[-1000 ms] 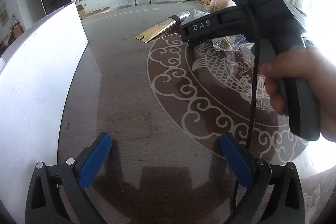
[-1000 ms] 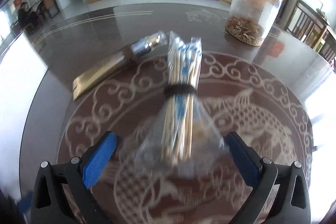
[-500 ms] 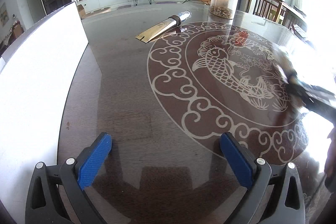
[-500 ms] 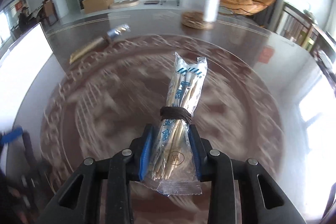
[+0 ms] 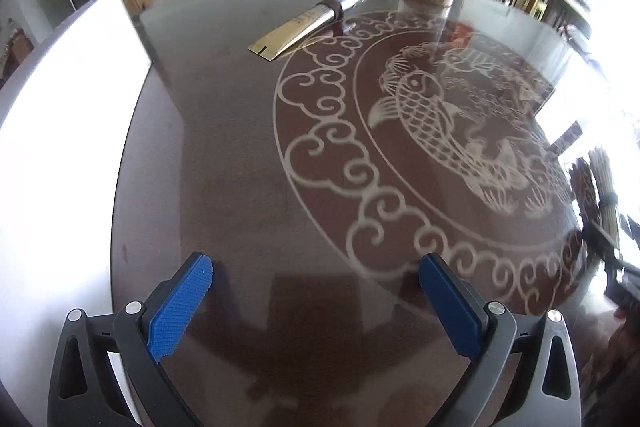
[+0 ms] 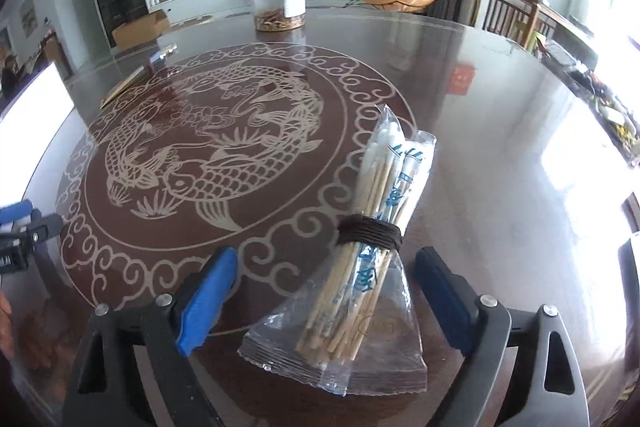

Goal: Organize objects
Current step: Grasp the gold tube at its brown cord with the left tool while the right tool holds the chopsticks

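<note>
Right tongs (image 6: 324,291) have just been opening; the blue pads (image 6: 208,289) now stand clear on both sides of the bundle of bagged wooden sticks (image 6: 372,239), which lies released on the desk (image 6: 500,155) near its right edge. Left tongs (image 5: 316,301) spread, empty, over bare desk. Bundle judged light; sticks stiff, the plastic bag slippery and crinkly. Best hold: across the dark cord binding (image 6: 370,233), where the sticks are tight.
</note>
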Tool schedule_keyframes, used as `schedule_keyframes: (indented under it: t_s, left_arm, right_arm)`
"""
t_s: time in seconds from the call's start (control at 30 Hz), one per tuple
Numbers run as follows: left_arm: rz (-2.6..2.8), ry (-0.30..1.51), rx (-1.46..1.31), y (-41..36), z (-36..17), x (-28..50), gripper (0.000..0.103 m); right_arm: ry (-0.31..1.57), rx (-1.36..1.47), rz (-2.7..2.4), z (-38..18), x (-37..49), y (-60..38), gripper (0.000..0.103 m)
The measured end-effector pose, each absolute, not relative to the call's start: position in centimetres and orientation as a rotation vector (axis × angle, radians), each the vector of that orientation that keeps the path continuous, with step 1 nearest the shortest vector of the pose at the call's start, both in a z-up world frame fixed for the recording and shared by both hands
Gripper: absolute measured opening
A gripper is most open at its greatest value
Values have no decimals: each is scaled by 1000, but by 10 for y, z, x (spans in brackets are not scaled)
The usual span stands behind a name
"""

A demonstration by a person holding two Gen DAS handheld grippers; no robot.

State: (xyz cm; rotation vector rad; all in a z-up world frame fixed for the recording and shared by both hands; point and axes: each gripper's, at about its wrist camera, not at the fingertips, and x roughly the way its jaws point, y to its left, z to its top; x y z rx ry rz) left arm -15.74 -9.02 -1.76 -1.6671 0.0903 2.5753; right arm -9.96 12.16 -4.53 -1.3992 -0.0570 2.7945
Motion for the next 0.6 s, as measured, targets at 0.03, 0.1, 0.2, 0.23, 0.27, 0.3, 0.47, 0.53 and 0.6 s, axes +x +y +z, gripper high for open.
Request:
schedule_keyframes:
  t_s: [0.03,0.1,0.2,0.23,0.27,0.3,0.47,0.53,0.6]
  left_arm:
    - [2592,76,-1662,-91,-11,-168,103]
    - [2644,-6,-1580,-93,6,-188,103]
    - [2676,-104,-1485,-94,24,-232,103]
    - [2671,-91,-1466,-92,27,-249,103]
    - [2652,-51,-1469,-89,26,-268,103]
    - [2624,-6,-1487,-85,23,-283,103]
    - [2504,205,-1534,-68,-2,-338,103]
    - [2490,236,-1533,-65,-11,-351,103]
    - [2505,240,-1540,-64,-18,-360,103]
  right_arm:
    - [-65,-1399,2794,-46,-97,122,93]
    - [-61,-1404,2790,-46,-94,125,95]
    - [-21,-1422,2791,-48,-96,129,96]
    - [-14,-1424,2790,-48,-96,129,96]
    - [-16,-1423,2789,-48,-96,128,97]
    - [-20,-1422,2788,-48,-96,128,97]
    - [-19,-1423,2789,-49,-98,127,97]
    - [-18,-1423,2789,-49,-98,127,97]
    - [-19,-1423,2790,-49,-97,127,97]
